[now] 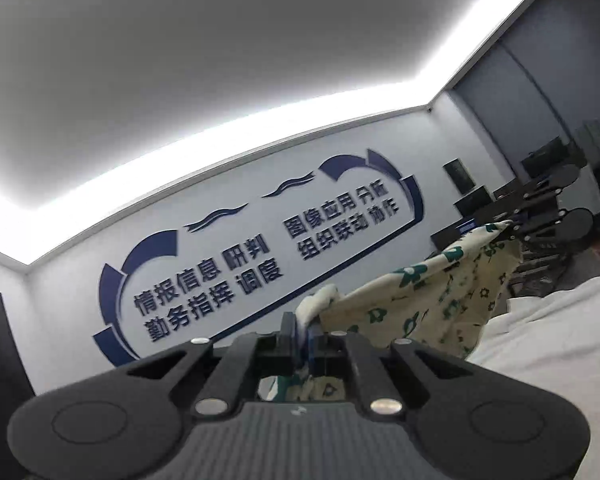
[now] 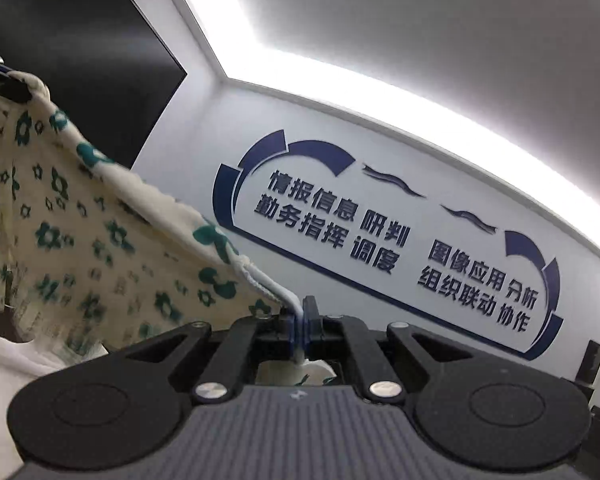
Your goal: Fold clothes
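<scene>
A cream garment with green flower print (image 1: 432,300) hangs in the air, stretched between my two grippers. My left gripper (image 1: 306,334) is shut on one corner of its white hem. In the left wrist view the right gripper (image 1: 514,228) pinches the far corner at the right. In the right wrist view the garment (image 2: 80,232) spreads to the left, and my right gripper (image 2: 300,330) is shut on the white hem edge. The left gripper (image 2: 8,80) holds the other corner at the upper left. Both cameras tilt upward toward wall and ceiling.
A pale wall with dark blue lettering (image 1: 228,280) faces both cameras, under a bright ceiling light strip (image 2: 380,80). A white surface (image 1: 540,340) lies below the garment. Dark chairs and desks (image 1: 560,184) stand at the right. A black panel (image 2: 80,60) is at the left.
</scene>
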`<state>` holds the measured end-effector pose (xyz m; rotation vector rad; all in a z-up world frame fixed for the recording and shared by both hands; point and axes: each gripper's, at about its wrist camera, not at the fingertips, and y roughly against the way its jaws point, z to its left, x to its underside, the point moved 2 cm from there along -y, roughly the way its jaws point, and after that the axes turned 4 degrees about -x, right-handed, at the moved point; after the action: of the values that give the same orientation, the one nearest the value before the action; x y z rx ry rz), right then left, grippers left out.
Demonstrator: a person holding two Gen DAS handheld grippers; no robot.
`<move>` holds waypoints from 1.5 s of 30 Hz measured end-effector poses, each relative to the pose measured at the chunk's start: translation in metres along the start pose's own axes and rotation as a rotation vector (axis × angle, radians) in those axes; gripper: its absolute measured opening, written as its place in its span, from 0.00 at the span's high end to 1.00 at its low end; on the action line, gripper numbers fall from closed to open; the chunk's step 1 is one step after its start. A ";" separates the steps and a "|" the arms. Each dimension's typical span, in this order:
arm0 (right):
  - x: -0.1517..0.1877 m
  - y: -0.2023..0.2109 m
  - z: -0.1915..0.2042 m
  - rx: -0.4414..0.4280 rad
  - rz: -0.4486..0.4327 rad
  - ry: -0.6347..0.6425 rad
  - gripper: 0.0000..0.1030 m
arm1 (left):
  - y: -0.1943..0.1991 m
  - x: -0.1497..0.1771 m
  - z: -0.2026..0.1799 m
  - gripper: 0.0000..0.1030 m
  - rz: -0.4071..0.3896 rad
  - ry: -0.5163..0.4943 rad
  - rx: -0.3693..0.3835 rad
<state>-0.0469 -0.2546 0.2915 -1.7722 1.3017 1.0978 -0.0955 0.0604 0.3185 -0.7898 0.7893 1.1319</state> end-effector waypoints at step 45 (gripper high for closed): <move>0.312 -0.017 -0.004 -0.150 0.660 -0.781 0.69 | -0.017 0.296 -0.161 0.53 0.870 0.449 0.112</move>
<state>0.0168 -0.3771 0.0109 -0.7973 1.3107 2.0239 -0.0322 0.0553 -0.0131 -0.6127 1.6557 1.6728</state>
